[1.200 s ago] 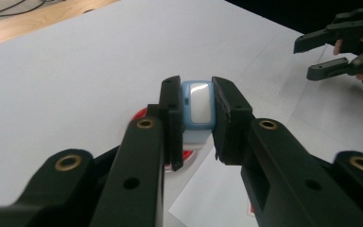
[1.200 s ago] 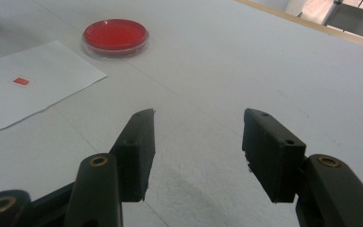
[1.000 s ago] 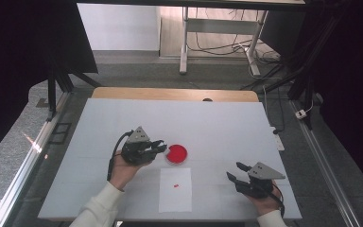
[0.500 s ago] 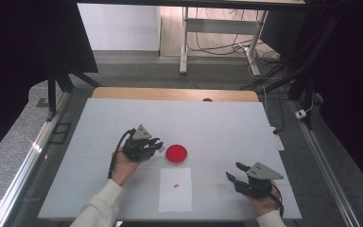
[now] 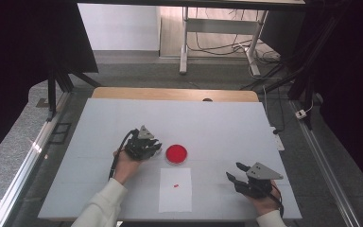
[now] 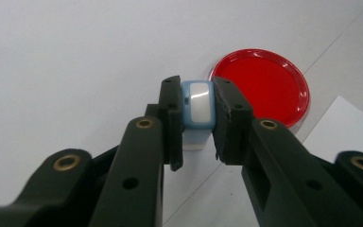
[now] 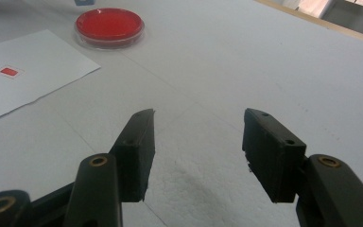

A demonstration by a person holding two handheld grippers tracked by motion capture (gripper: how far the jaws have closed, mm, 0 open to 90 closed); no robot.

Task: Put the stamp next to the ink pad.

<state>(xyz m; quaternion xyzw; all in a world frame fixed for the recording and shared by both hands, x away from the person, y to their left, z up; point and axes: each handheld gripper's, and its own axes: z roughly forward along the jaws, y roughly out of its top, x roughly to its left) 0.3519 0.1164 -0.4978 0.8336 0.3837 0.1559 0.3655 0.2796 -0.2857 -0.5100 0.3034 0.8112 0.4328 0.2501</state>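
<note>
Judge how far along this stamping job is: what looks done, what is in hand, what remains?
Done: the white paper sheet already carries one small red mark.
In hand: the left gripper clamps a small blue block beside the red dish.
Left: probably inking it there and pressing it on the sheet again. The right gripper waits open, apart.

Camera layout: one fixed overhead view and two gripper-mounted views.

The high view looks forward and down from the person's side, taking in the whole white rectangular table (image 5: 123,123) from a distance. The left gripper view sits close above the tabletop and faces along its black jaws toward the round red-filled clear plastic dish (image 6: 260,85). The right gripper view is low and looks across the table. All three views share that dish (image 5: 176,154) (image 7: 109,24) and the white paper sheet (image 5: 175,194) (image 7: 33,71).
</note>
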